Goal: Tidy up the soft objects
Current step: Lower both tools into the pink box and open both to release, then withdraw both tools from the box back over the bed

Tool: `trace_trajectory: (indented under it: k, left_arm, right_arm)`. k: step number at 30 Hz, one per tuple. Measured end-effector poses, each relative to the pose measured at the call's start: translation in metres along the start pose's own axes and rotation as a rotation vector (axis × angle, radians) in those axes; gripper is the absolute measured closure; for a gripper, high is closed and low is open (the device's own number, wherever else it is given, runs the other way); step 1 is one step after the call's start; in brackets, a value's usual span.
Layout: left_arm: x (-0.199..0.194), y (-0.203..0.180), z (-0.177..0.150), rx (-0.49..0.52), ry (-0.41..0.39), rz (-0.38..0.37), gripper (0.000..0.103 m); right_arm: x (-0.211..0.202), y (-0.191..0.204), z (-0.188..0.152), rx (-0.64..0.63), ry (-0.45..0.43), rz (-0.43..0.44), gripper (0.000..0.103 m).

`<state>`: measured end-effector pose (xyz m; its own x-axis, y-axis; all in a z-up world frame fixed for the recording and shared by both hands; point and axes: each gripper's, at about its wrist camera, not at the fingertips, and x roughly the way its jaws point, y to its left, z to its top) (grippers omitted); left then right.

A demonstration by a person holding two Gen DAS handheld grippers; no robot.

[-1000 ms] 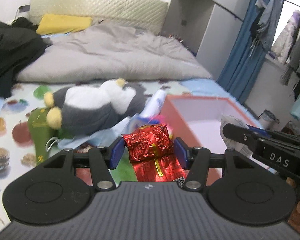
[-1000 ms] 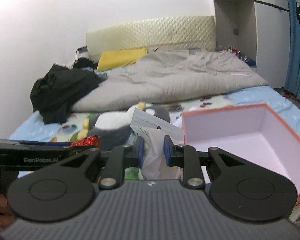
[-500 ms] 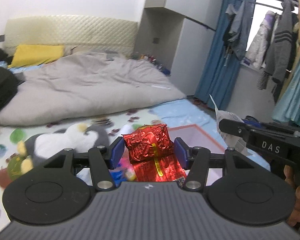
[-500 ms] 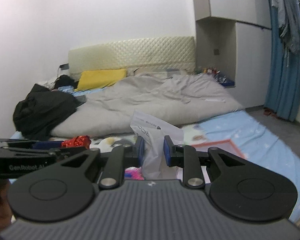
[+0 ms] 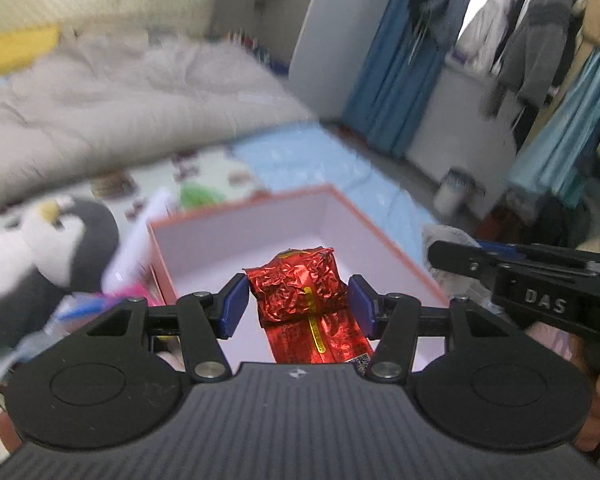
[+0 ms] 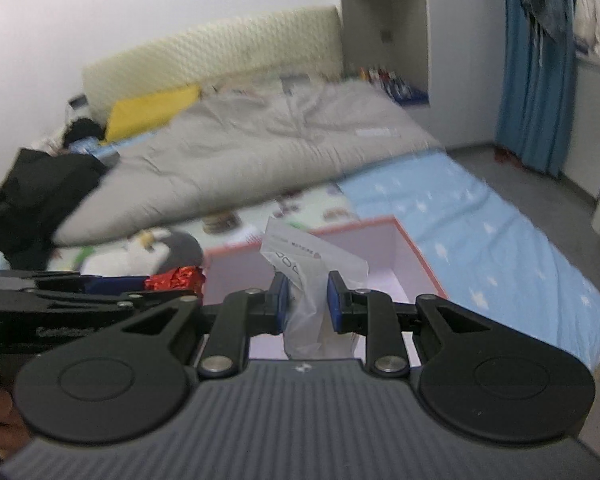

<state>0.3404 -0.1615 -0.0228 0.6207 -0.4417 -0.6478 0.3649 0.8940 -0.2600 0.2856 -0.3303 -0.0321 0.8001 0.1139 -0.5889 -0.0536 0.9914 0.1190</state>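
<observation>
Left wrist: your left gripper (image 5: 298, 300) clamps the crinkled red foil packet (image 5: 304, 300) above the pink open box (image 5: 260, 232) | right gripper (image 6: 305, 300) pinches a white plastic bag (image 6: 308, 276).

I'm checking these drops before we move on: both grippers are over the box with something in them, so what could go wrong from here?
1. The crinkled red foil packet sits between the left gripper fingers with visible gaps, so it may slip early.
2. The thin white plastic bag in the right gripper could cling instead of falling into the pink cardboard box.
3. The grippers are close together and might bump.
</observation>
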Motion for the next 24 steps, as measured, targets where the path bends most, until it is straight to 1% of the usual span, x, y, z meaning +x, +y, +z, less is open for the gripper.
trace_trajectory:
  k: [5, 9, 11, 13, 17, 18, 19, 20, 21, 22, 24]
  left_arm:
    - [0.050, -0.004, -0.013, 0.032, 0.105, 0.016, 0.042]
    - [0.085, -0.004, -0.019, -0.007, 0.195, 0.013, 0.042]
    - [0.102, -0.004, -0.021, -0.008, 0.232, 0.030, 0.042]
    - [0.110, 0.000, -0.022, -0.024, 0.256, 0.034, 0.042]
    - [0.119, 0.006, -0.023, -0.064, 0.265, 0.022, 0.041]
    - [0.113, 0.007, -0.025, -0.068, 0.262, 0.020, 0.040]
    - [0.112, 0.007, -0.025, -0.069, 0.258, 0.016, 0.037]
    - [0.111, 0.007, -0.025, -0.068, 0.251, 0.011, 0.031]
    - [0.108, 0.007, -0.025, -0.067, 0.246, 0.009, 0.030]
    - [0.103, 0.005, -0.026, -0.064, 0.239, 0.008, 0.030]
    - [0.095, 0.002, -0.026, -0.039, 0.213, 0.009, 0.030]
  right_arm:
    - [0.031, -0.022, -0.023, 0.029, 0.105, -0.024, 0.078]
    - [0.056, -0.038, -0.040, 0.064, 0.192, -0.030, 0.078]
    - [0.069, -0.044, -0.046, 0.088, 0.233, -0.038, 0.078]
    - [0.076, -0.046, -0.050, 0.083, 0.253, -0.058, 0.077]
    - [0.081, -0.048, -0.058, 0.090, 0.279, -0.038, 0.077]
    - [0.080, -0.048, -0.059, 0.089, 0.279, -0.038, 0.075]
    - [0.079, -0.048, -0.060, 0.085, 0.279, -0.039, 0.075]
    - [0.079, -0.048, -0.060, 0.080, 0.279, -0.041, 0.070]
    - [0.078, -0.047, -0.061, 0.076, 0.280, -0.042, 0.060]
    - [0.077, -0.047, -0.060, 0.072, 0.277, -0.042, 0.057]
    - [0.074, -0.043, -0.057, 0.058, 0.258, -0.033, 0.057]
